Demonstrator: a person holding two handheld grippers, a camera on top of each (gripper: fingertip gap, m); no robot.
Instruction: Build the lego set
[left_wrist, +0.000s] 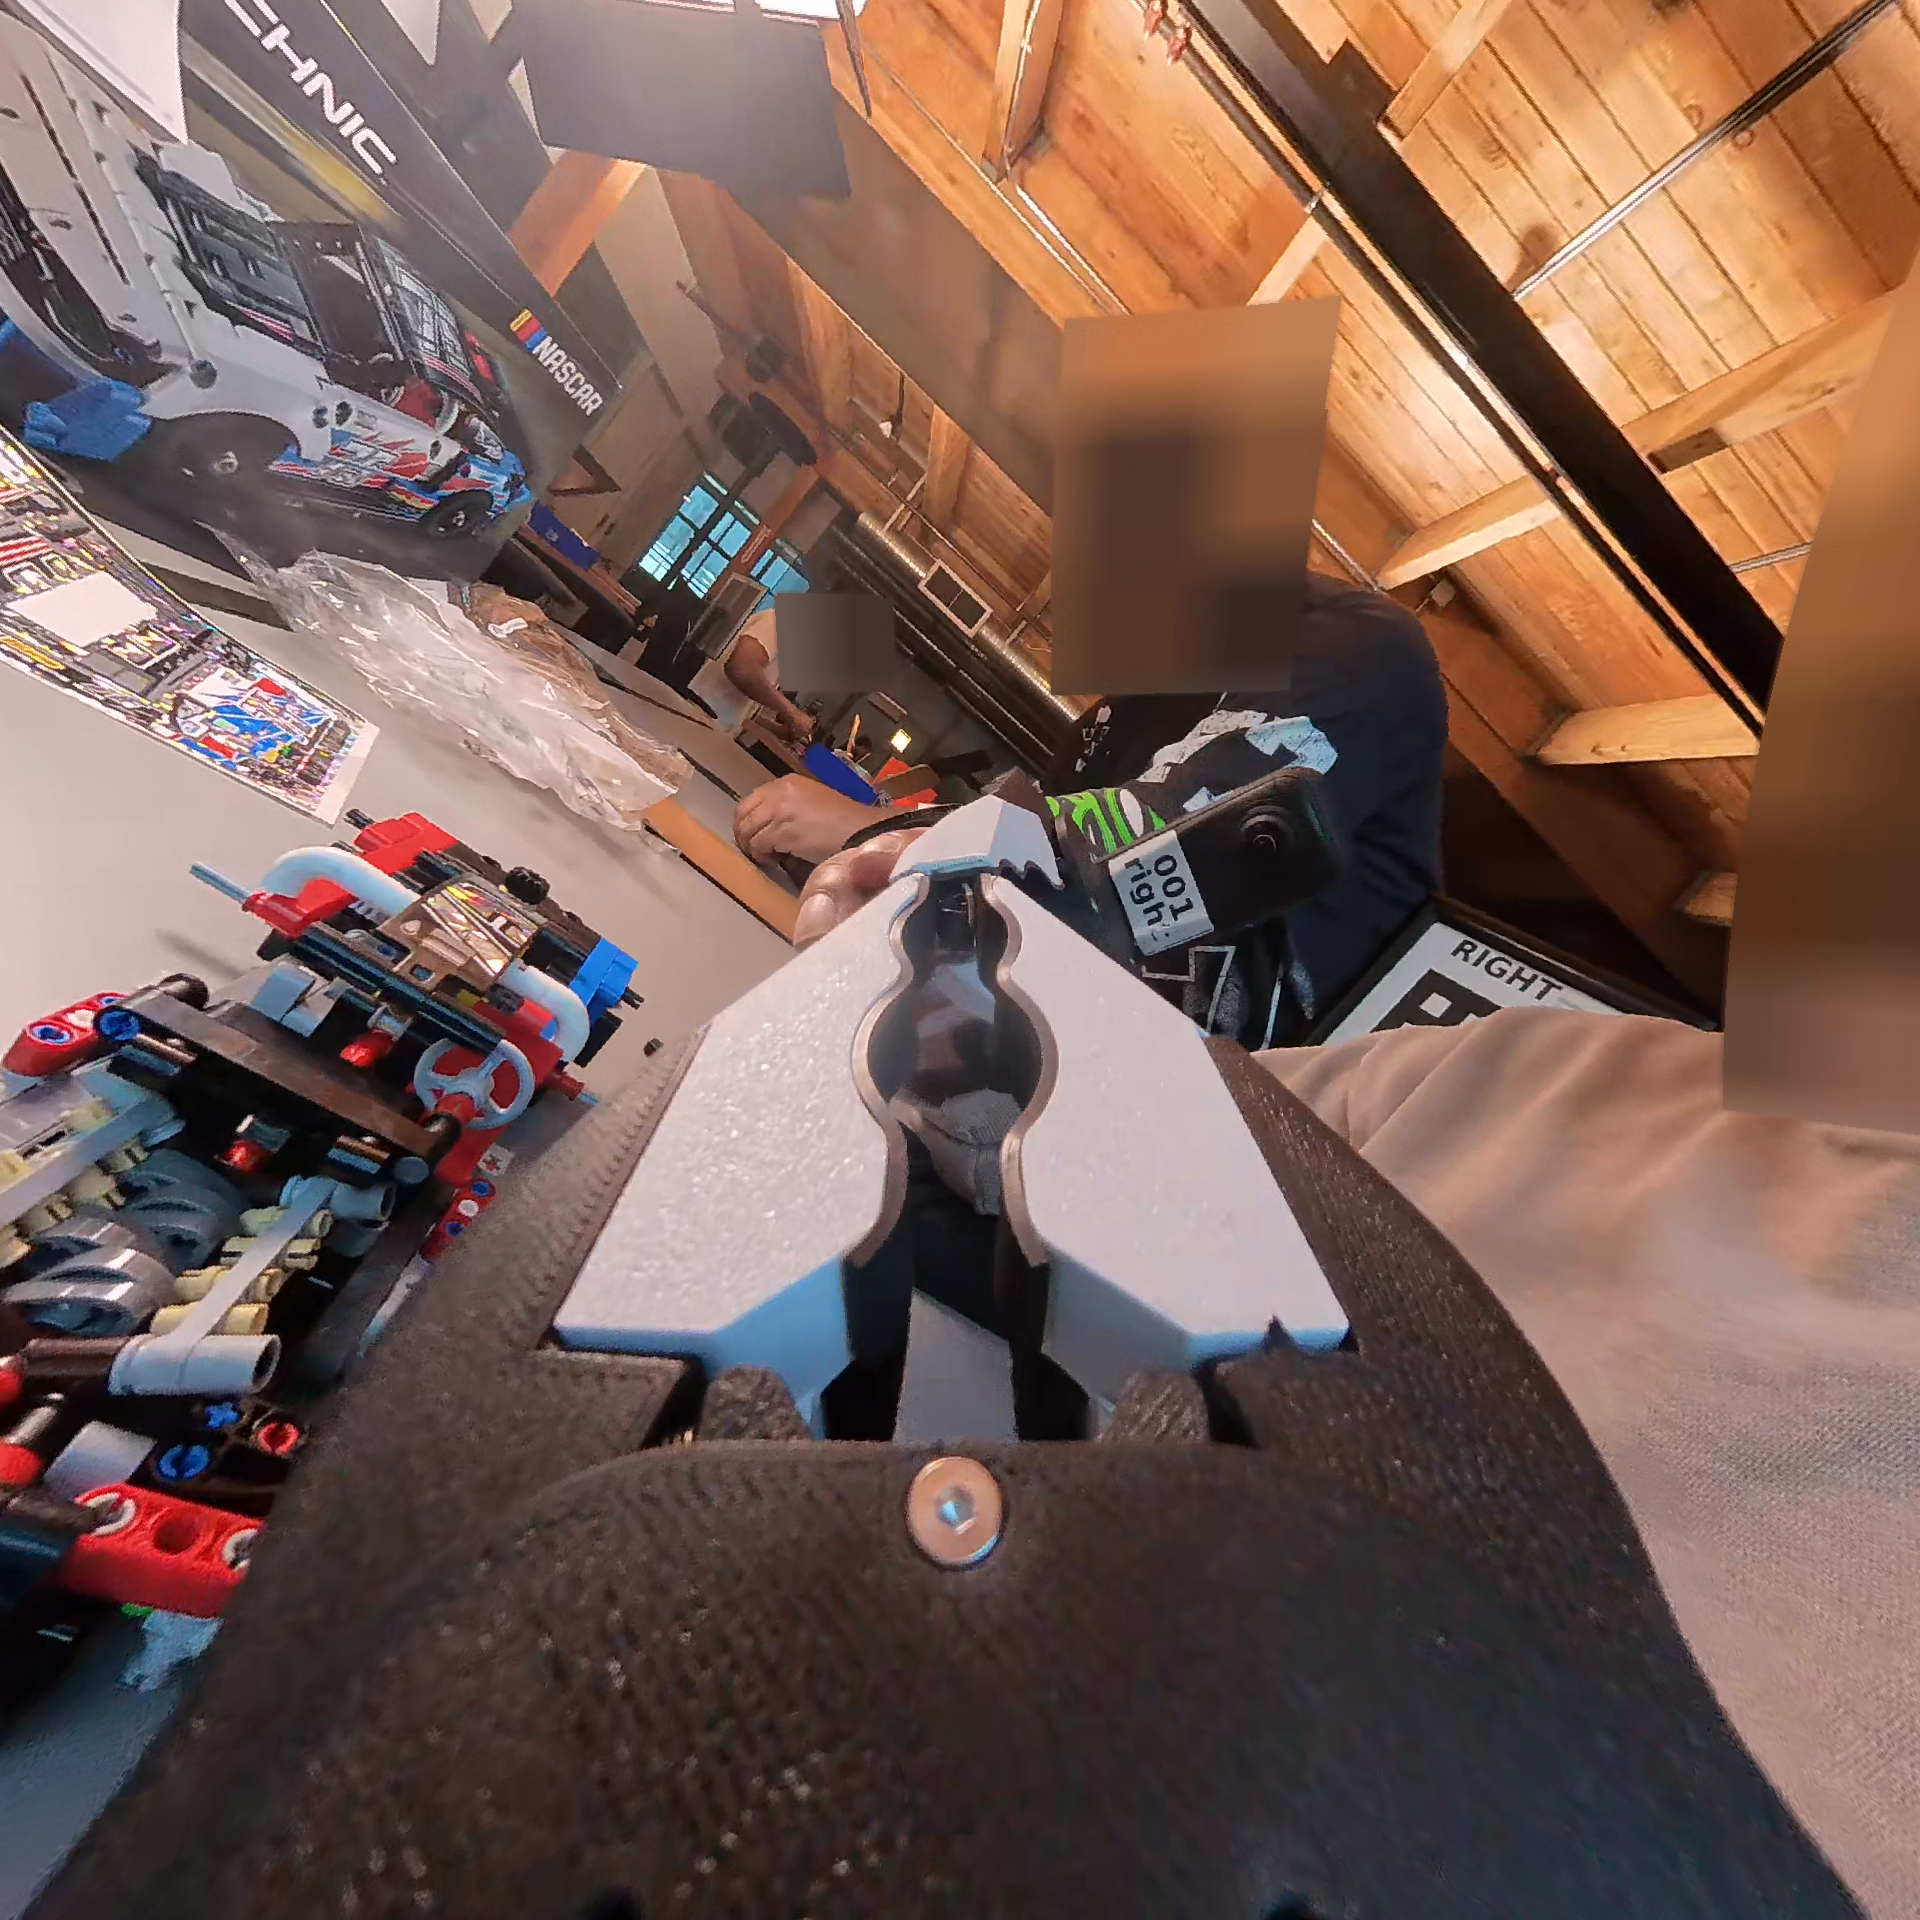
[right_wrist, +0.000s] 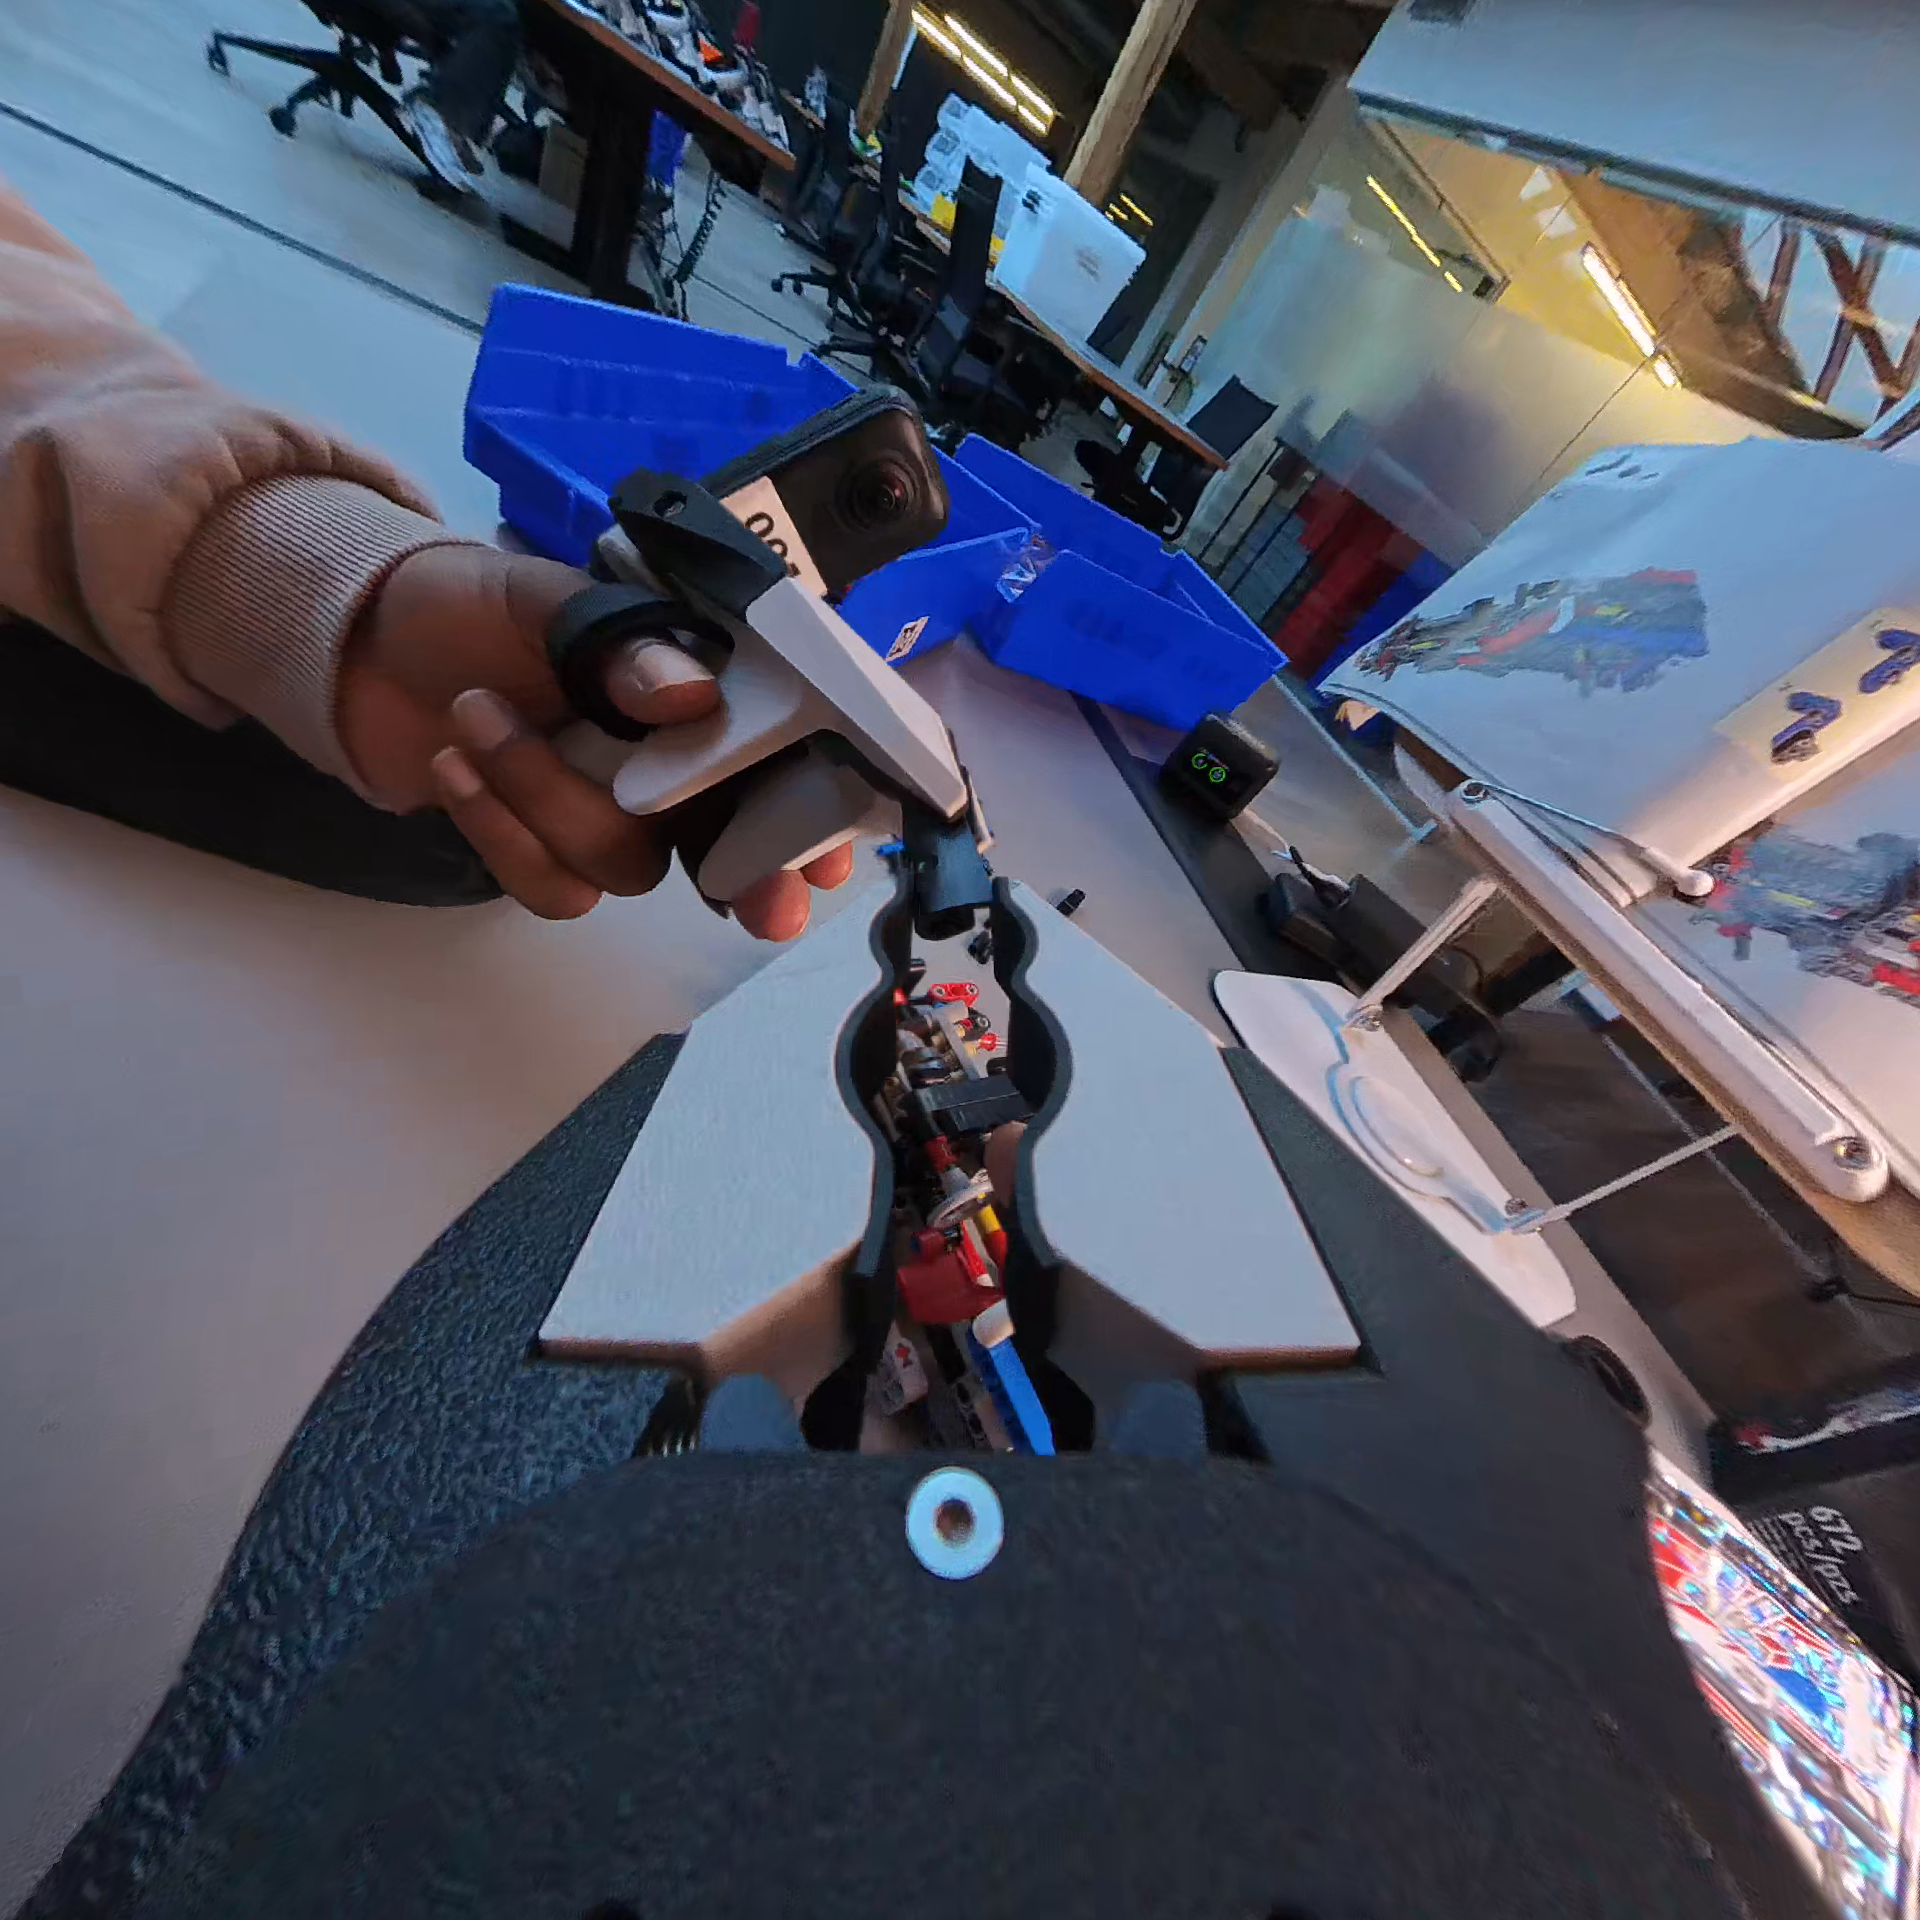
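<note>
The half-built lego car (left_wrist: 312, 1091), in black, red, blue and grey, lies on the grey table at the left; part of it shows through my right fingers in the right wrist view (right_wrist: 951, 1195). My left gripper (left_wrist: 951, 888) is held above the table, its tips closed on a small black lego piece (left_wrist: 951, 914). In the right wrist view the left gripper (right_wrist: 961, 805) comes in from the left, held by a hand, and pinches the top of that black piece (right_wrist: 945, 878). My right gripper (right_wrist: 948, 899) closes on the same piece from below. Both grippers meet tip to tip.
The lego box (left_wrist: 260, 260), a shiny sticker sheet (left_wrist: 177, 665) and empty plastic bags (left_wrist: 447, 665) lie at the table's far side. Blue bins (right_wrist: 727, 436), a small black device (right_wrist: 1218, 769) and the instruction booklet on a stand (right_wrist: 1662, 675) are at the right. A person (left_wrist: 1351, 748) sits opposite. The grippers are tip to tip, or close to it.
</note>
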